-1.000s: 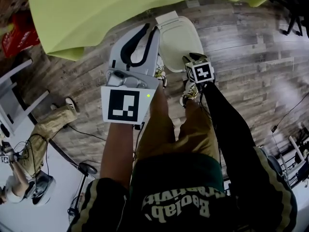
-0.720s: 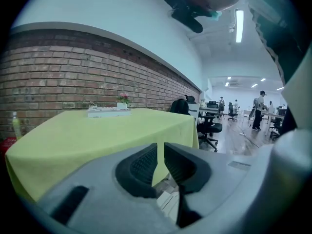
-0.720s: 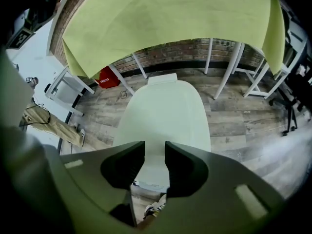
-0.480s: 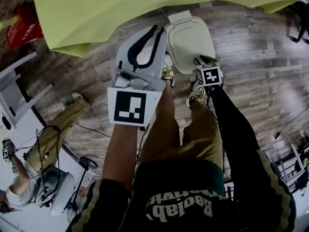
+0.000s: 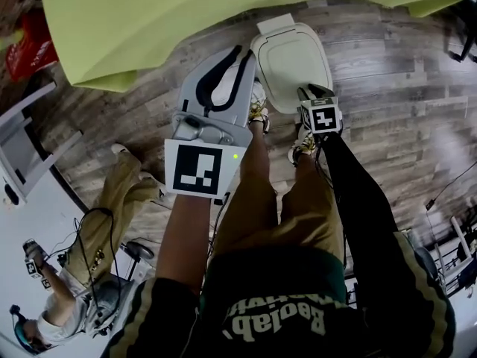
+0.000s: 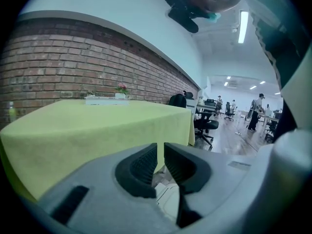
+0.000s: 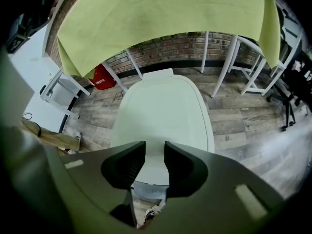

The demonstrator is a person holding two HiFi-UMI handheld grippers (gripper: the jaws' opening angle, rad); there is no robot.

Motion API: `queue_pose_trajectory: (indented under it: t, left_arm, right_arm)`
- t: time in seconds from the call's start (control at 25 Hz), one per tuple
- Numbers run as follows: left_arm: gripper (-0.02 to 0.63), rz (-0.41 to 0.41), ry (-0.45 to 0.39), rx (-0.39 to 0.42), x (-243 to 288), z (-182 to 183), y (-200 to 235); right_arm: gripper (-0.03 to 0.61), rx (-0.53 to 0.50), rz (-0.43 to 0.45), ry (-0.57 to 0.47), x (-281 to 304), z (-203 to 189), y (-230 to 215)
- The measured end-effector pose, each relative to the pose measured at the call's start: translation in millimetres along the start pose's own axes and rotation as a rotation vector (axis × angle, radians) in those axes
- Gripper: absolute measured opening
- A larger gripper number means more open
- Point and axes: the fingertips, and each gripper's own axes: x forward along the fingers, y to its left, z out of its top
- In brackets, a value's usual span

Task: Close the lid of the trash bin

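Beneath the right gripper (image 7: 155, 152), bin lid (image 7: 163, 111) seems shut.

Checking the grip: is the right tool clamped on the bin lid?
No, the right tool has its jaws apart, the lid showing through the gap.

The bin (image 5: 289, 58) stands on the floor (image 5: 387, 66), just before the person's shoes (image 5: 257, 101), and its lid (image 7: 163, 116) lies flat on it. The table (image 5: 223, 21) is behind the bin and reaches far to the left. The left gripper (image 5: 242, 52) is beside the bin on its left. The right gripper (image 5: 310, 90) is over the bin's near edge. A second person (image 5: 112, 207) is on the floor, well apart at the left.
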Motion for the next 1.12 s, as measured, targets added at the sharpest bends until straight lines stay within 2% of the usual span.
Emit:
queue_pose_trajectory:
  t: [0.2, 0.24, 0.36, 1.12]
  left_arm:
    - [0.048, -0.004, -0.002, -0.002, 3.2, -0.6, -1.2]
    - [0.048, -0.007, -0.004, 0.000, 4.0, -0.3, -2.2]
    - [0.048, -0.011, -0.006, -0.002, 6.3, -0.7, -2.9]
    - [0.044, -0.013, -0.004, -0.033, 4.4, -6.1, -6.8]
  right_arm:
    - [0.145, 0.012, 0.008, 0.001, 2.1, -1.2, 1.4]
    - [0.169, 0.015, 0.006, 0.005, 2.8, -2.3, 0.4]
    - [0.122, 0.016, 0.005, 0.010, 4.3, -3.0, -1.9]
    - [0.133, 0.045, -0.013, -0.033, 3.6, -1.4, 0.4]
